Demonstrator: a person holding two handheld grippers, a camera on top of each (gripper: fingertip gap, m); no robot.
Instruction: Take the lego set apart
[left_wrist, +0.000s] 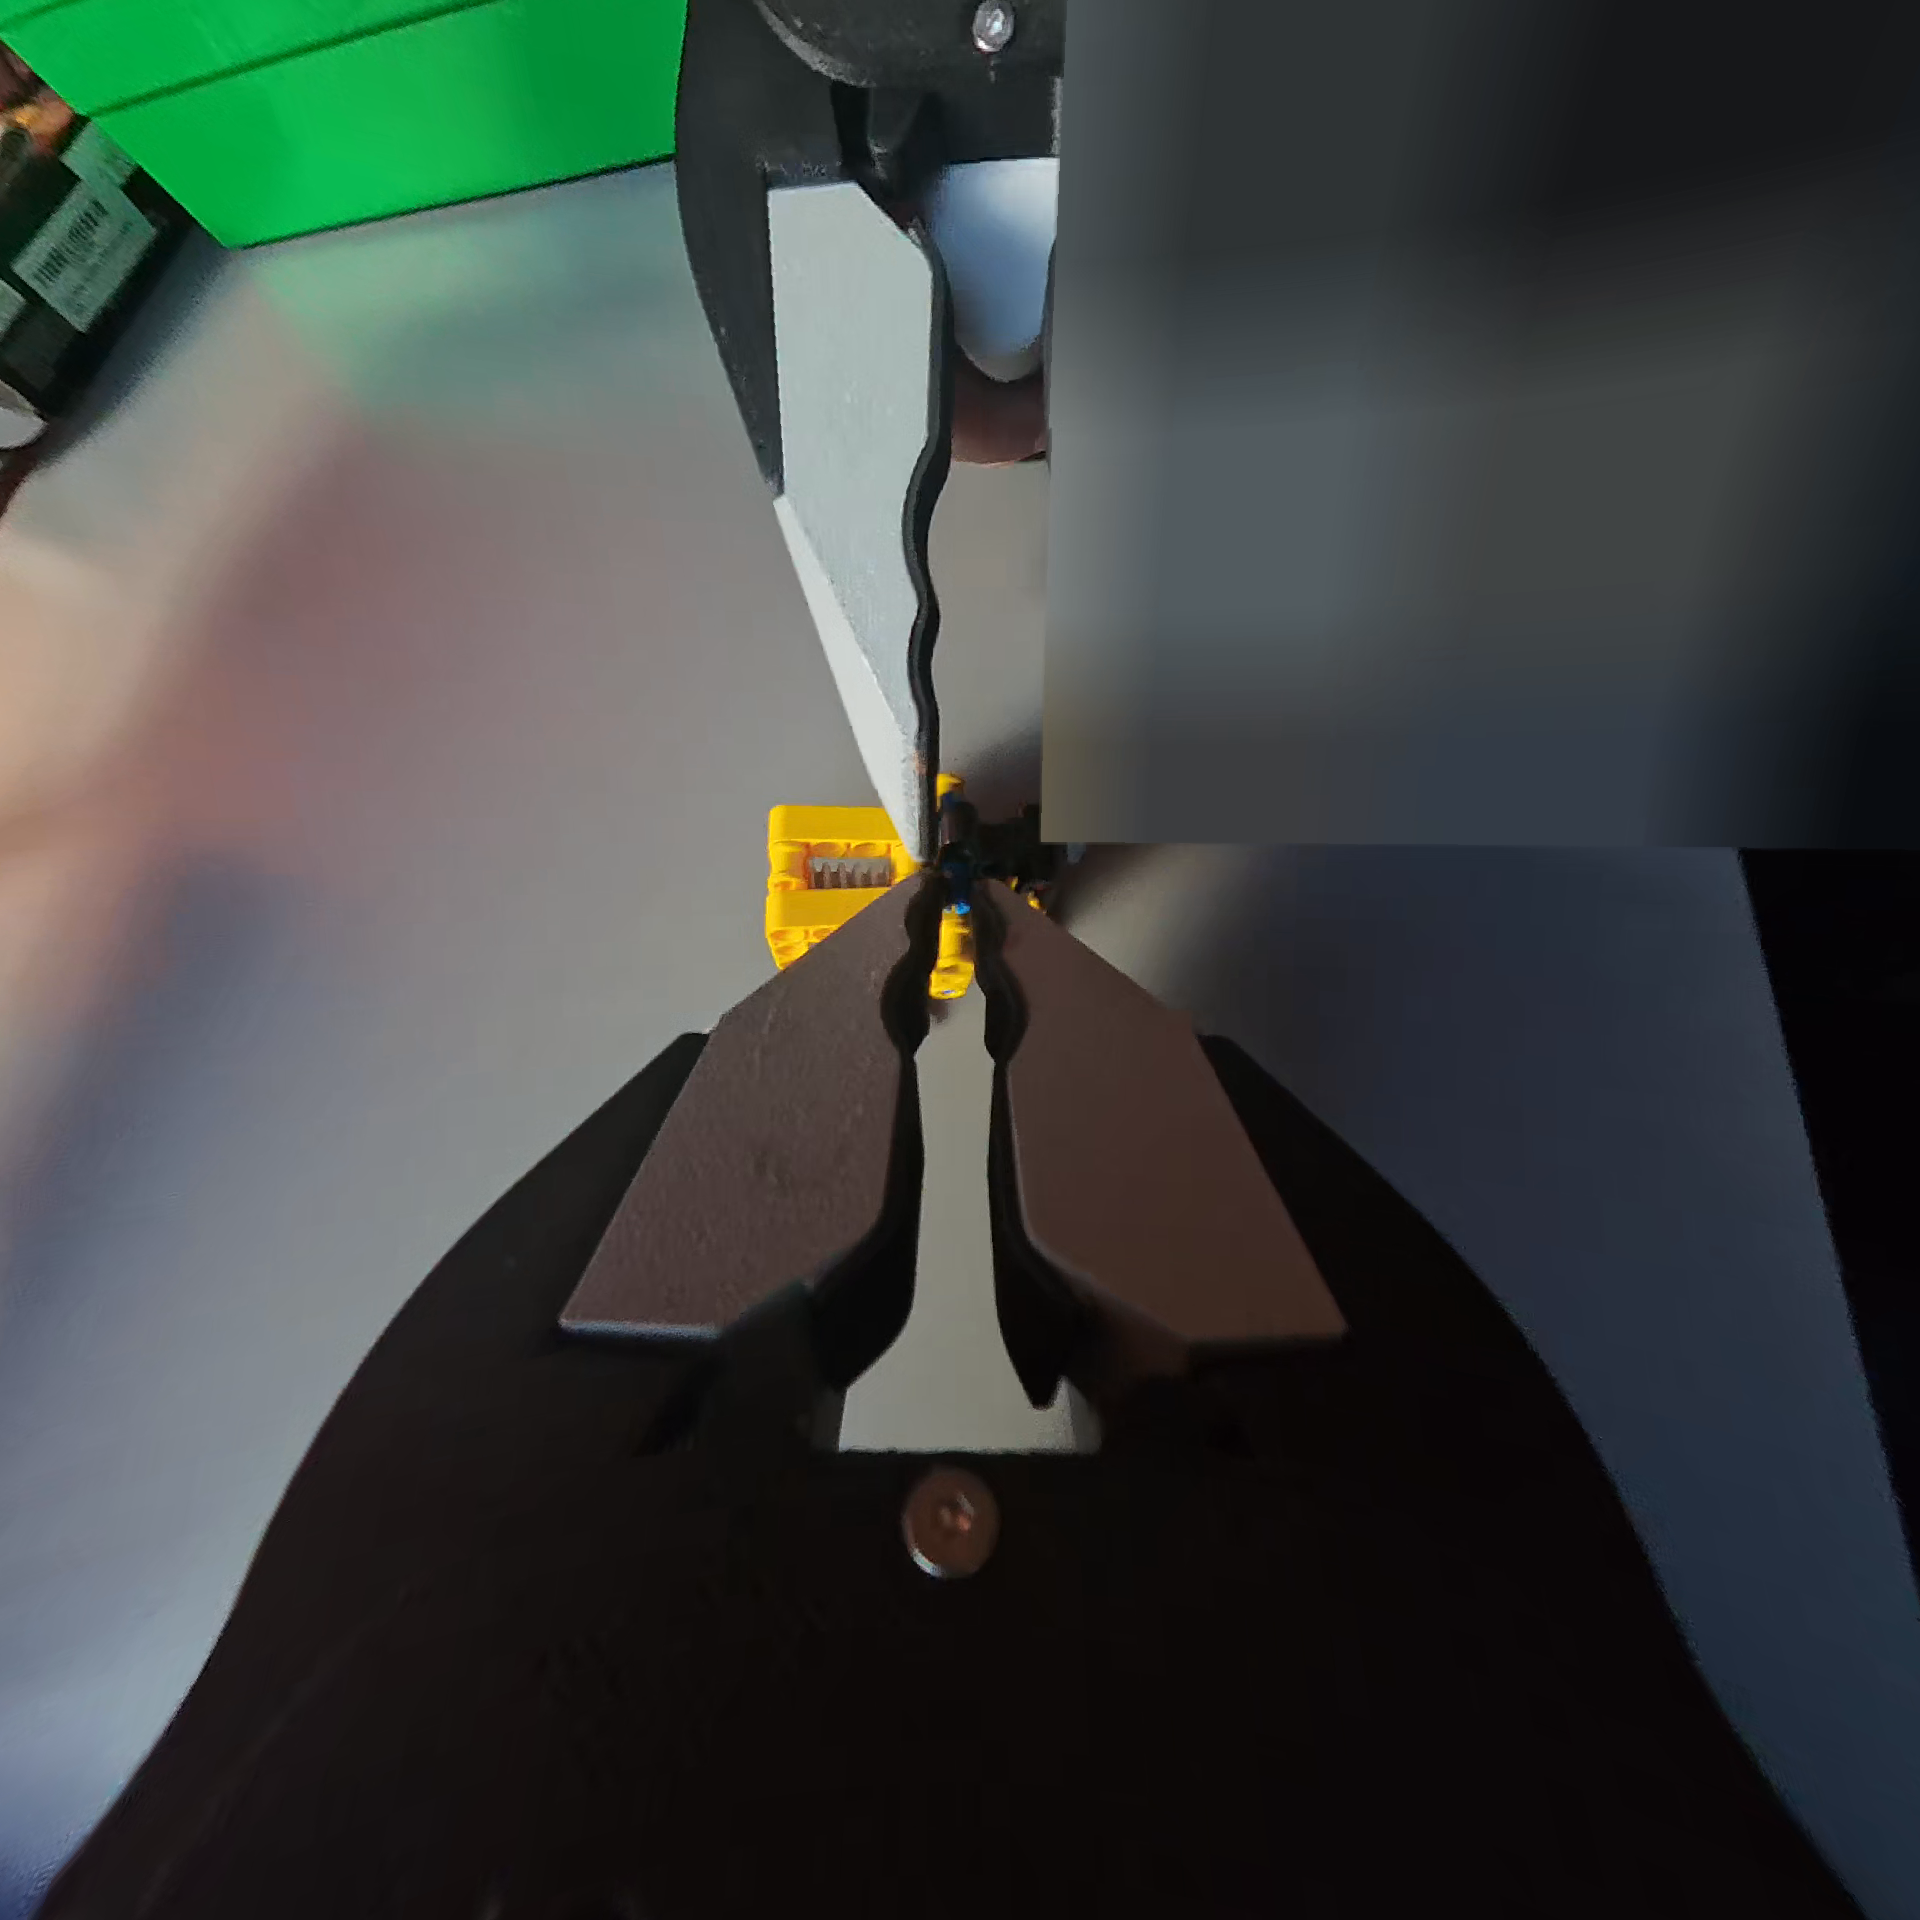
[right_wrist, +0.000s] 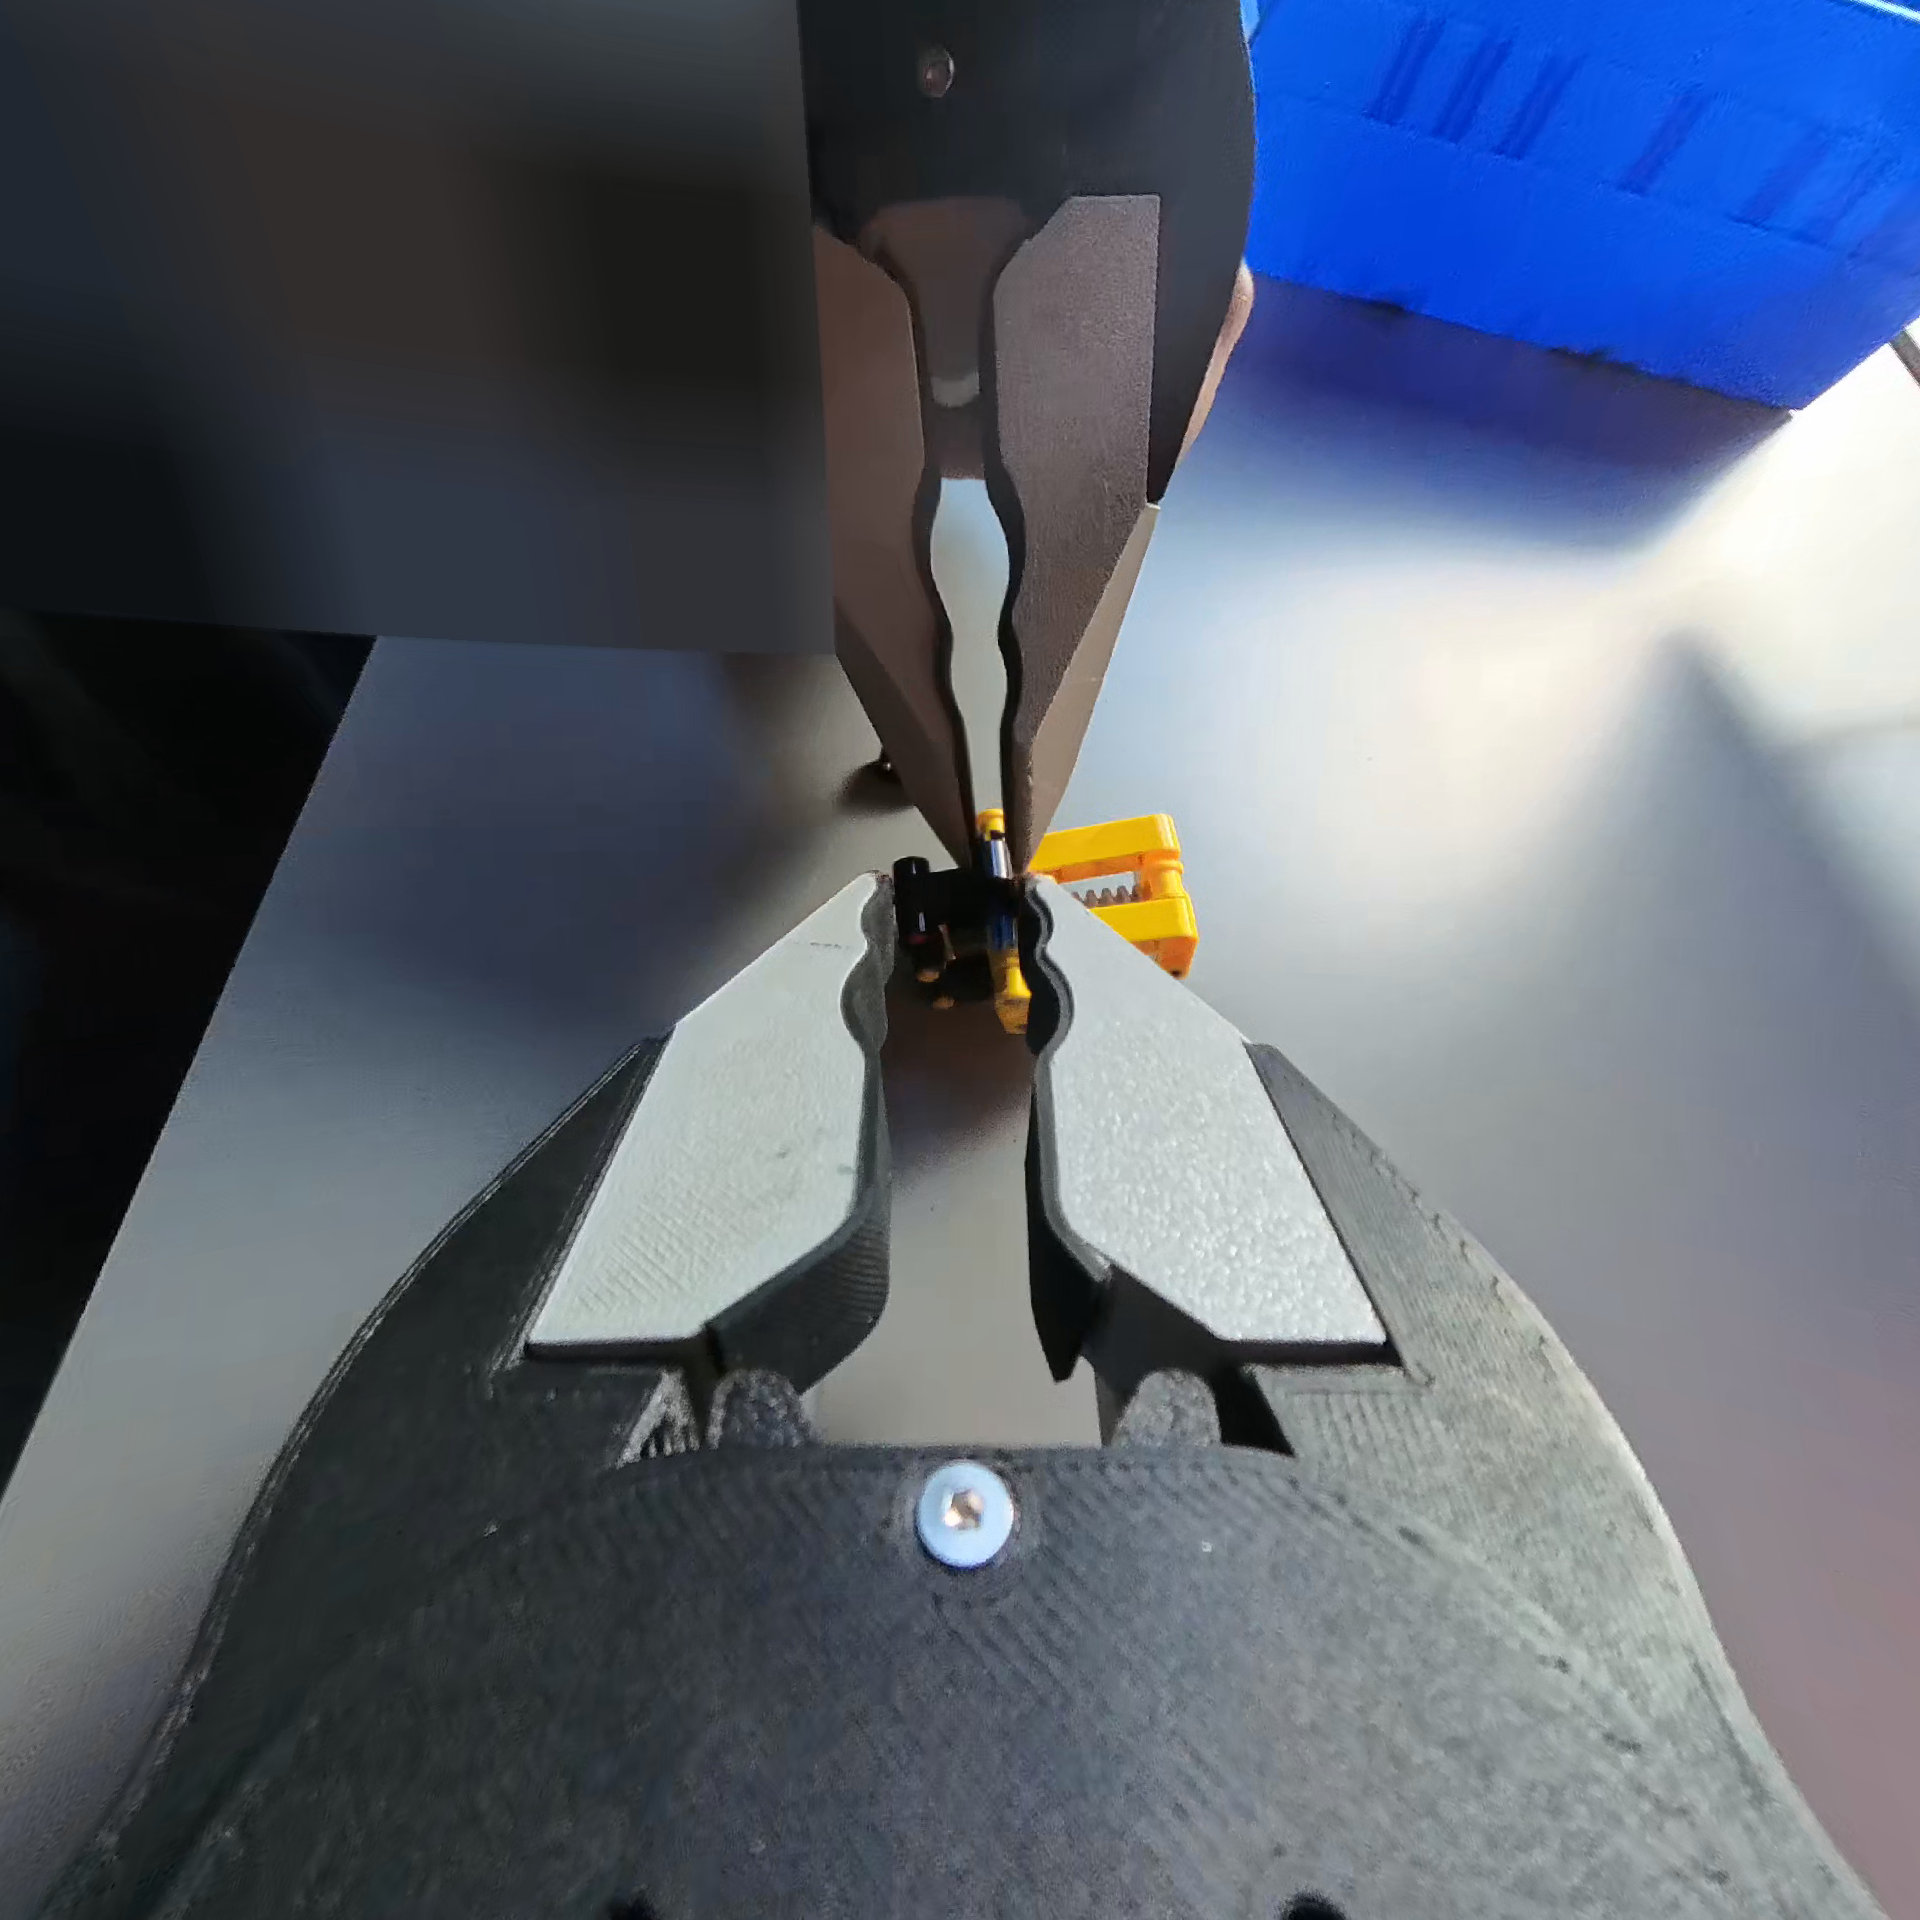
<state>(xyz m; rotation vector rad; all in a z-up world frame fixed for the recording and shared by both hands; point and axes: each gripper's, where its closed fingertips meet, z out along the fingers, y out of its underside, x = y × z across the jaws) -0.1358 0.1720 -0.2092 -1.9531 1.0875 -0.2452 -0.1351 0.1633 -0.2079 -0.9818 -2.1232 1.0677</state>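
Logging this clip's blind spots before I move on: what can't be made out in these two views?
- Lego set, left wrist view: the left claw and right claw's fingers cover its middle; the joint is hidden.
- Black lego part, right wrist view: too small and dark to read its shape.
- Both views: a blurred patch covers one upper corner.
- Blue crate: cut off by the frame's edge.

A smooth grey table (left_wrist: 416, 727) is seen carrying everything. A green box (left_wrist: 343, 114) is set at its far left edge, and a blue crate (right_wrist: 1610, 177) at the far right. The yellow-and-black lego set (right_wrist: 1122, 883) is placed near the middle.
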